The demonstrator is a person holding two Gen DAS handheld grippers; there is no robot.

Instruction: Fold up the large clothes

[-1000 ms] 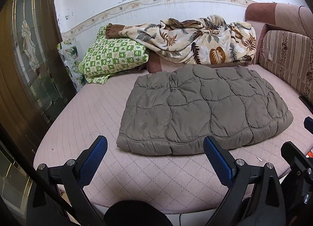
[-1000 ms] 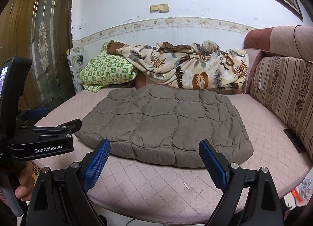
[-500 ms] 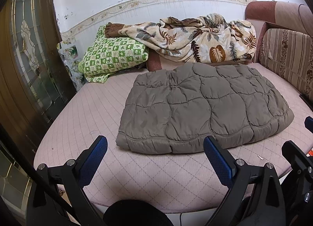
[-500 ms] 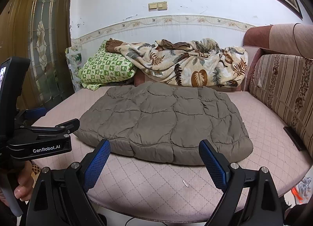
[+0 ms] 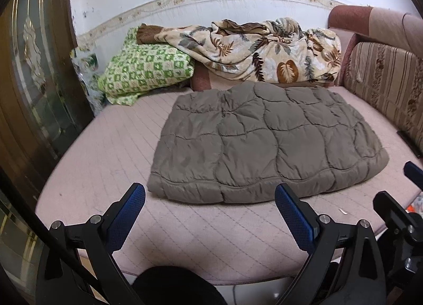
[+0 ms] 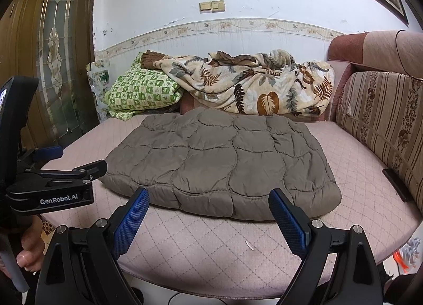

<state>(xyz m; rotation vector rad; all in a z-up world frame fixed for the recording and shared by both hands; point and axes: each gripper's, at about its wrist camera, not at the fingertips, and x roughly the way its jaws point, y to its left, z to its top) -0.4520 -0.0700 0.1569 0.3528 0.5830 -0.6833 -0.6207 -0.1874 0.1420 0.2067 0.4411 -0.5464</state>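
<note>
- Left gripper (image 5: pixel 210 206): jaws wide apart, nothing between them, low in frame over the front edge of the mattress (image 5: pixel 105 146).
- Right gripper (image 6: pixel 208 211): jaws also spread wide, holding nothing, bottom centre of its view.
- Quilted jacket (image 5: pixel 264 141): folded into a flat brown slab, frame centre, lying on the mattress just beyond both sets of blue pads (image 6: pixel 130 223).
- Behind it, upper frame: green pillow (image 5: pixel 142 70) at left, leaf-print blanket (image 5: pixel 264 48) heaped centre-right against the wall.
- Striped cushion (image 6: pixel 383 120) at right edge.
</note>
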